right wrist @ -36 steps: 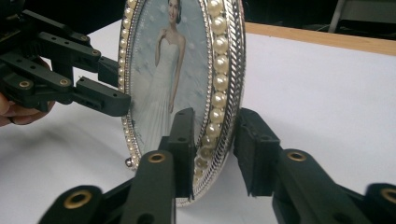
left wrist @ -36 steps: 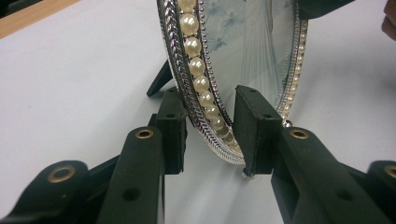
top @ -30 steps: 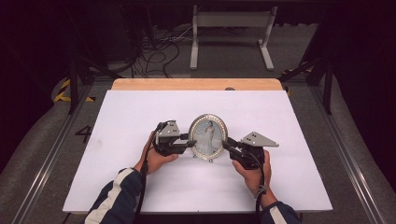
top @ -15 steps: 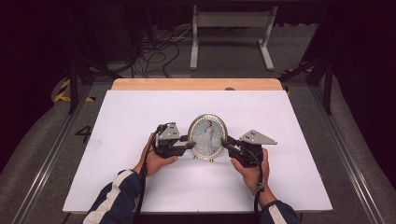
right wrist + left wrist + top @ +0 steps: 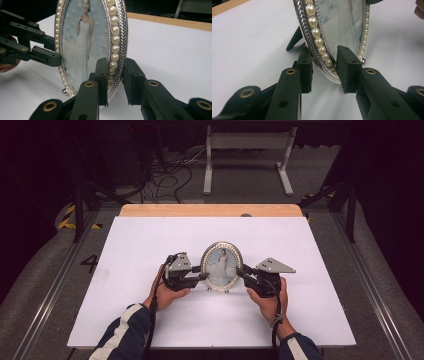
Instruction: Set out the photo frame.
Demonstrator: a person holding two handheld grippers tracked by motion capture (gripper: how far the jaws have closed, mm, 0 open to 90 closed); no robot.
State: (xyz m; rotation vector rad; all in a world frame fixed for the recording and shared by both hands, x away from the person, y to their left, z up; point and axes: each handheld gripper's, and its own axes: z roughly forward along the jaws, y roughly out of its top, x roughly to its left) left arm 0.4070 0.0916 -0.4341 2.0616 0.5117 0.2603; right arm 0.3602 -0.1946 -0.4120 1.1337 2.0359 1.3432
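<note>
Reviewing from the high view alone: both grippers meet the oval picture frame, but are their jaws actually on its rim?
Observer: Yes. In the left gripper view, the left gripper has one pad behind the rim of the picture frame and one in front.
Operator: And the right?
Observer: The right gripper clamps the opposite rim, its front pad over the pearls.
Operator: Does the frame have its own support?
Observer: A dark easel leg reaches down to the white table behind it.
</note>
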